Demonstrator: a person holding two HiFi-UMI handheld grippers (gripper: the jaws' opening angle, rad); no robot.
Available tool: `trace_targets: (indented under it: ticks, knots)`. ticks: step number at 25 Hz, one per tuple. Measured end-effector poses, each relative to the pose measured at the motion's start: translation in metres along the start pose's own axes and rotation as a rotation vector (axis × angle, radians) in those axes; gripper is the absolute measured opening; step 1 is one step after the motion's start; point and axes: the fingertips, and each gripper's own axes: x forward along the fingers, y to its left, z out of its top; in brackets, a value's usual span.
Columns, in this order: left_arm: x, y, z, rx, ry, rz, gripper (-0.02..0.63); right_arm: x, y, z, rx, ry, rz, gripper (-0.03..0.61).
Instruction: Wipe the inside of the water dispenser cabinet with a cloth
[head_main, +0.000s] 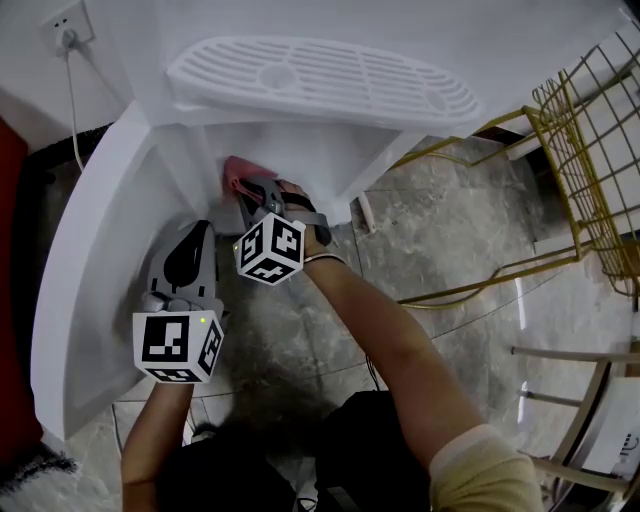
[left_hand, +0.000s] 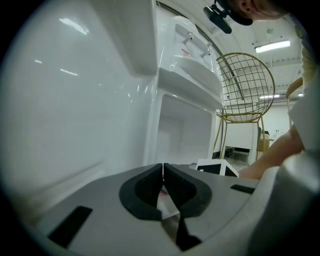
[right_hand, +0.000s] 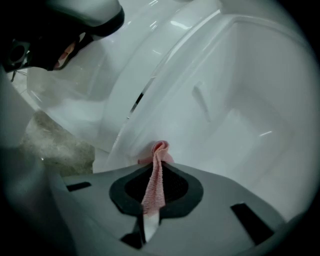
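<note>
Pinching the pink cloth (head_main: 237, 170) at the cabinet (head_main: 300, 140) mouth mid-frame in the head view, the right tongs (head_main: 247, 190) lie nearer than the left tongs (head_main: 200, 228), closed and empty in the left gripper view; the right gripper view sets the inner wall (right_hand: 240, 115) upper right of the cloth

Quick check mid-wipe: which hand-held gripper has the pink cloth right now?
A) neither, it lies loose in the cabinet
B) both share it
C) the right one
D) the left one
C: the right gripper view shows the pink cloth pinched between the closed jaws of the right hand-held gripper, while the left hand-held gripper has its jaws together on nothing.
</note>
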Motion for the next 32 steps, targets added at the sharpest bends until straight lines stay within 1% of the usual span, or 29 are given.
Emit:
trace_targets:
  ticks: [4, 10, 18, 22, 32]
  knots:
    - [-0.001, 0.002, 0.0, -0.01, -0.002, 0.004, 0.017, 0.001, -0.012, -0.015, 0.06, 0.052, -0.017, 0.026]
    - [0.0, 0.003, -0.001, -0.02, 0.002, 0.008, 0.017, -0.008, -0.033, -0.043, 0.151, 0.115, -0.066, 0.026]
    - [0.003, -0.001, -0.002, -0.012, 0.009, 0.006, 0.017, -0.027, -0.054, -0.088, 0.22, 0.234, -0.164, 0.026]
    - [0.004, -0.005, -0.004, -0.005, 0.015, 0.003, 0.017, -0.037, -0.058, -0.103, 0.225, 0.29, -0.203, 0.026]
    - [0.001, -0.002, -0.004, 0.005, 0.021, 0.015, 0.017, -0.055, -0.054, -0.122, 0.254, 0.331, -0.192, 0.026]
